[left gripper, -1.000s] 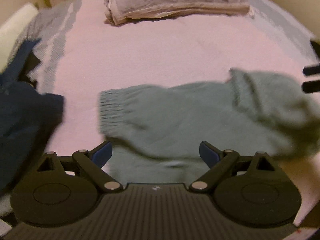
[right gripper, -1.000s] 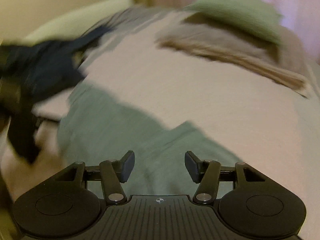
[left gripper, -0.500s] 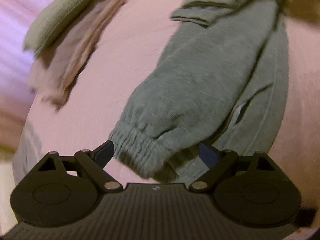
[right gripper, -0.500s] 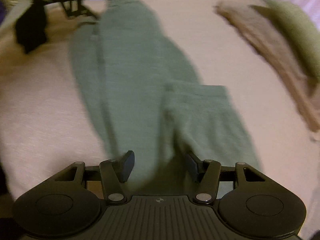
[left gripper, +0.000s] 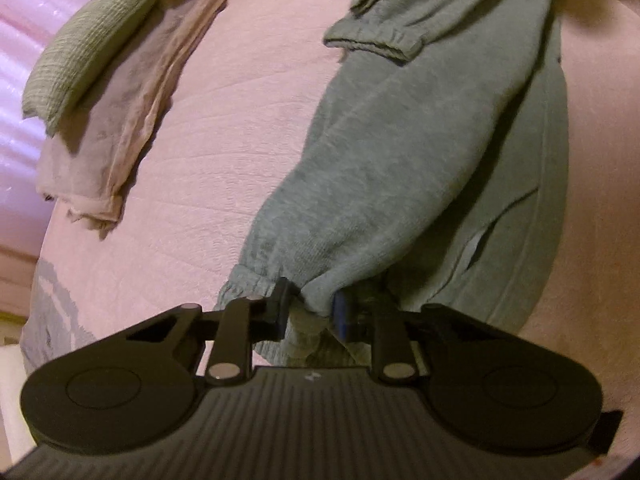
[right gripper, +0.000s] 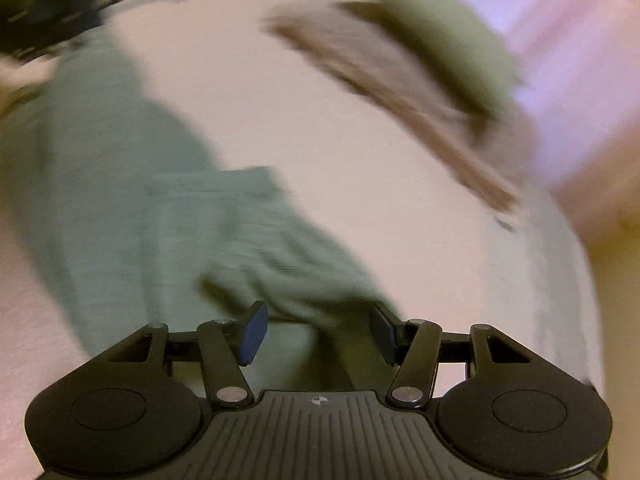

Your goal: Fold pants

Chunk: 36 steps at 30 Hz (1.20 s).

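Grey sweatpants [left gripper: 400, 160] lie stretched out on a pink bedspread [left gripper: 240, 120], one leg folded over the other. My left gripper [left gripper: 310, 308] is closing its jaws on the gathered cuff [left gripper: 256, 280] of the top leg, and the pads pinch the fabric. A second cuff [left gripper: 376, 40] lies farther up. In the blurred right wrist view the same pants [right gripper: 120, 200] run from the upper left down to my right gripper [right gripper: 318, 328]. That gripper is open and hovers over a rumpled fold, with its pads not pressing on it.
A folded beige cloth stack [left gripper: 120, 120] with a green cushion [left gripper: 88, 40] on top sits at the bed's far left; both show blurred at upper right in the right wrist view, the stack [right gripper: 400, 92] under the cushion [right gripper: 440, 32]. A dark garment [right gripper: 48, 0] lies beyond the pants.
My left gripper rolled, sank to the leg cuff and closed on it. The right gripper swept across the pants and stayed open.
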Motion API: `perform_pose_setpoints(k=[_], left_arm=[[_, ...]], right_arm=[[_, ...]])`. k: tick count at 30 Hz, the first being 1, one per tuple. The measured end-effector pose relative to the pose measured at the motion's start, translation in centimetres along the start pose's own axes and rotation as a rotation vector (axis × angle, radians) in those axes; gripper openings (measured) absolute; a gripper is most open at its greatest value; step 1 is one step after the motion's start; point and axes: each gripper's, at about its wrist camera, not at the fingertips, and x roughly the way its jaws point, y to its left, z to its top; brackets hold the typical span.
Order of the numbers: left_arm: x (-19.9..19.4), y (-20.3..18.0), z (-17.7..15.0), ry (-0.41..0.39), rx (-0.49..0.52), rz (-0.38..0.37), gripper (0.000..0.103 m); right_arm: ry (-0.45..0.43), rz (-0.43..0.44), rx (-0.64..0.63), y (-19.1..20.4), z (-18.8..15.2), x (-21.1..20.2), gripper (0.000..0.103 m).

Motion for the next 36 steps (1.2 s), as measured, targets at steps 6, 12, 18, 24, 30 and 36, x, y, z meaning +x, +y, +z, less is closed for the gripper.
perform_pose_setpoints(k=[6,12,18,24,30,36], left_arm=[[0.1,-1.1,1.3,0.030,0.025,0.042,0.023],[0.6,-1.8,2.1,0.065,0.042,0.041,0.029],[0.1,-2.0,2.7,0.074,0.033,0.049,0.035],[-1.4,-2.0,3.3,0.048,-0.002,0.066,0.051],[-1.3,-2.8,3.5,0.013,0.040,0.076,0.064],[-0.7,-4.0,2.5,-0.008,0.167,0.042,0.064]], right_arm=[[-0.023,-0.068,-0.009,-1.7,-1.6,-1.7,0.054],[-0.033,0.006,-0.130,-0.3,-2.1,1.8,0.036],[-0.051,-0.184,0.339,-10.5,-5.7,-2.3,0.007],[0.250,-0.412,0.878,-19.1,-17.3,-4.7,0.054],[0.195,-0.251,0.746,-13.2,-13.6,-4.7,0.055],[0.012,0.139,0.270,-4.5,-5.5,-2.3,0.063]])
